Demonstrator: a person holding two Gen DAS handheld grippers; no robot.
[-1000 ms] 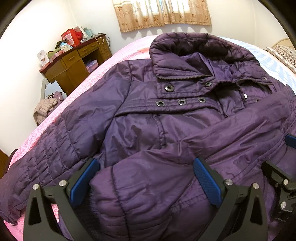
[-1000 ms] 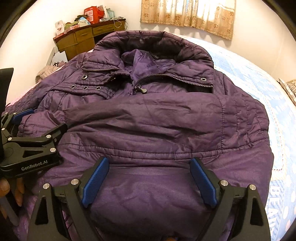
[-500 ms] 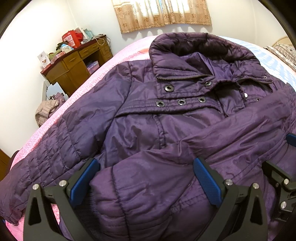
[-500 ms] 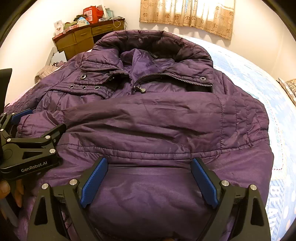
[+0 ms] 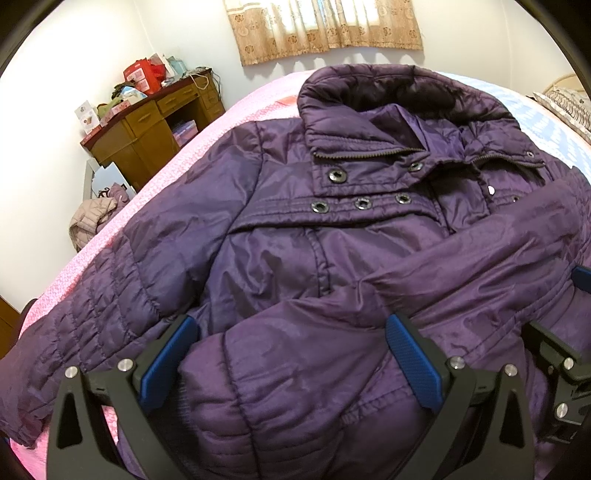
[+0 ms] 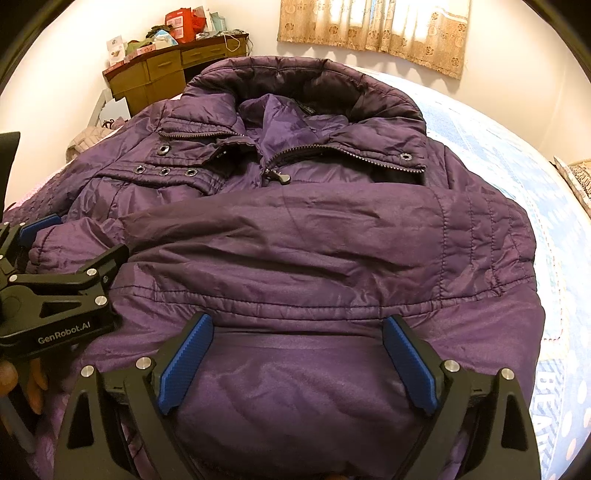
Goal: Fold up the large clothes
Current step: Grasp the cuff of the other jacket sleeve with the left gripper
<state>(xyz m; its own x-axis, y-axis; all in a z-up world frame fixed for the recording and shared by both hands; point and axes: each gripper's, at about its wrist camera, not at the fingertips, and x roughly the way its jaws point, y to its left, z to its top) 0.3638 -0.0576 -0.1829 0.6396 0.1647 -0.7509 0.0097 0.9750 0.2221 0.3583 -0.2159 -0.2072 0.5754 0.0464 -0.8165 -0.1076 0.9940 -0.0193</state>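
Observation:
A large purple padded jacket (image 5: 332, 229) lies front up on the bed, collar at the far end. It also fills the right wrist view (image 6: 295, 229). One sleeve lies folded across the chest (image 6: 280, 218); the other sleeve (image 5: 96, 306) stretches out to the left over the pink cover. My left gripper (image 5: 291, 350) is open, its blue pads either side of the folded sleeve's cuff end. My right gripper (image 6: 297, 354) is open, low over the jacket's bottom hem. The left gripper also shows in the right wrist view (image 6: 55, 306).
The bed has a pink cover (image 5: 155, 177) on the left and a blue patterned cover (image 6: 517, 162) on the right. A cluttered wooden desk (image 5: 147, 125) stands by the far left wall, with a pale jacket (image 5: 92, 218) on the floor beside it. Curtains (image 5: 325, 26) hang behind.
Almost nothing has changed. Both grippers stay open in the same place over the jacket, with only a very slight drift of the views.

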